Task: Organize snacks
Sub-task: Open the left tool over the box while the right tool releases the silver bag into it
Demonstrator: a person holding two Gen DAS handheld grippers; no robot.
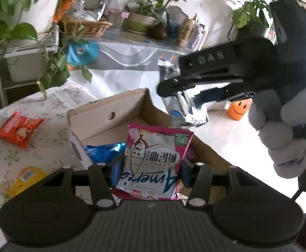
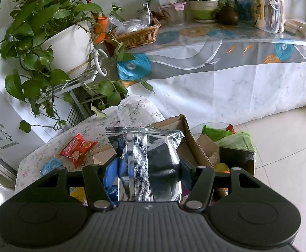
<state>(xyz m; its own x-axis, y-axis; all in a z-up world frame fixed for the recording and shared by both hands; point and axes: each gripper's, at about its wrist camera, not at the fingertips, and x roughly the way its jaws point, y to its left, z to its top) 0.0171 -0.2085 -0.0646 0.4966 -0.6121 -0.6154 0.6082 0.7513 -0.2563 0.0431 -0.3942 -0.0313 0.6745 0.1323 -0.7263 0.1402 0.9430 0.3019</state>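
Tongs first: your left gripper [image 1: 150, 168] is clamped on a pink-and-white snack bag [image 1: 155, 163] above the cardboard box [image 1: 102, 121]. Your right gripper [image 2: 148, 168] pinches a silver foil pouch [image 2: 148, 157], also over the box. Loose snacks lie on the floral tablecloth [image 1: 54, 103]: an orange packet [image 1: 19, 131], a yellow one [image 1: 25, 180].

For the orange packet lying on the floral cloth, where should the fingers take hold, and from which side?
Grip the orange packet across its short width near the middle, coming down from above. It lies flat on the cloth with clear space all round, so a side approach gives little to grip. Its crimped ends are thin, while the middle looks puffier. Both grippers already hold packets, so one must be freed first.
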